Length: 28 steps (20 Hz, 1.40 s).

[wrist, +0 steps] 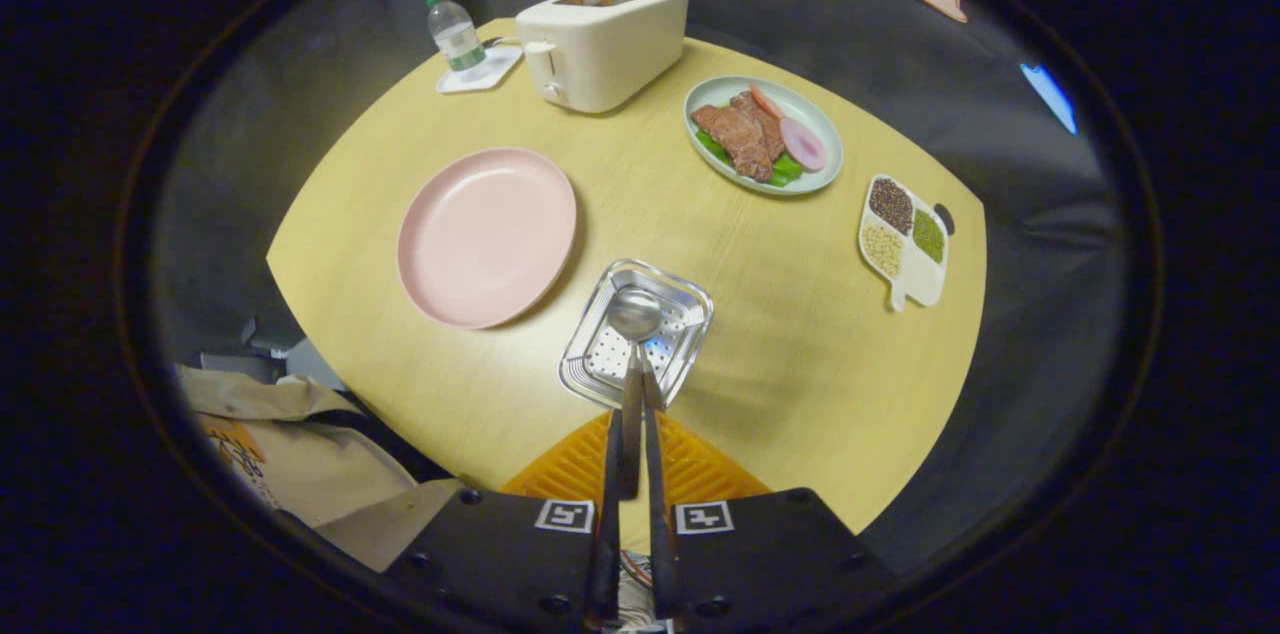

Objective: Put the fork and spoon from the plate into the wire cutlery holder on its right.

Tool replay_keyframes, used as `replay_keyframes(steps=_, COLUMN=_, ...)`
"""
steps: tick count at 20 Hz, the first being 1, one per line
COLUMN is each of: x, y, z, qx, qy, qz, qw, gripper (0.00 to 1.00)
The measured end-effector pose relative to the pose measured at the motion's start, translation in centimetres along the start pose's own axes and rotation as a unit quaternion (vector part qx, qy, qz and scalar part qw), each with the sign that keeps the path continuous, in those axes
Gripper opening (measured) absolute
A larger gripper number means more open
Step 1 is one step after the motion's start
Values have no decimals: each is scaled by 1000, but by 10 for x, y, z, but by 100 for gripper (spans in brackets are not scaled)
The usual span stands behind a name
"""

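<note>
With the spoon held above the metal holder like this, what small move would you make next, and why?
Probably lower it a little, then open. The gripper is shut on the silver metal spoon, whose bowl hangs over the square perforated metal cutlery holder. The round pink plate beside it is bare, and I cannot make out the fork.

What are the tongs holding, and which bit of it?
The tongs are shut on the spoon, pinching its handle. Its bowl hangs over the wire cutlery holder, beside the pink plate.
</note>
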<state>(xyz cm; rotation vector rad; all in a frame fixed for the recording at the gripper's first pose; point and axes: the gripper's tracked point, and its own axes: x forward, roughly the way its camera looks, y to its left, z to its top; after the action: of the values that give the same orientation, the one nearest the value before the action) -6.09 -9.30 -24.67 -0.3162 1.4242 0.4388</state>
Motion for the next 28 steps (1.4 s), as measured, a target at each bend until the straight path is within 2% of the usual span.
replay_keyframes(steps=3, x=-6, y=3, z=7, qx=9, qy=-24, qz=2, qw=1000, gripper=58)
replay_keyframes(steps=7, x=-18, y=13, z=19, qx=19, qy=-89, qz=-2, qw=996, gripper=100)
replay_keyframes(steps=11, x=-35, y=25, z=31, qx=36, qy=-174, qz=-13, qw=984, gripper=100)
replay_keyframes(steps=15, x=-59, y=33, z=40, qx=75, qy=-270, qz=-32, qw=959, gripper=100)
replay_keyframes(steps=22, x=-96, y=27, z=40, qx=129, qy=-405, qz=-103, qw=899, gripper=100)
replay_keyframes(steps=26, x=-113, y=35, z=45, qx=154, qy=-461, qz=-118, qw=866, gripper=100)
replay_keyframes(steps=28, x=-125, y=34, z=48, qx=157, qy=-498, qz=-137, qw=842, gripper=99)
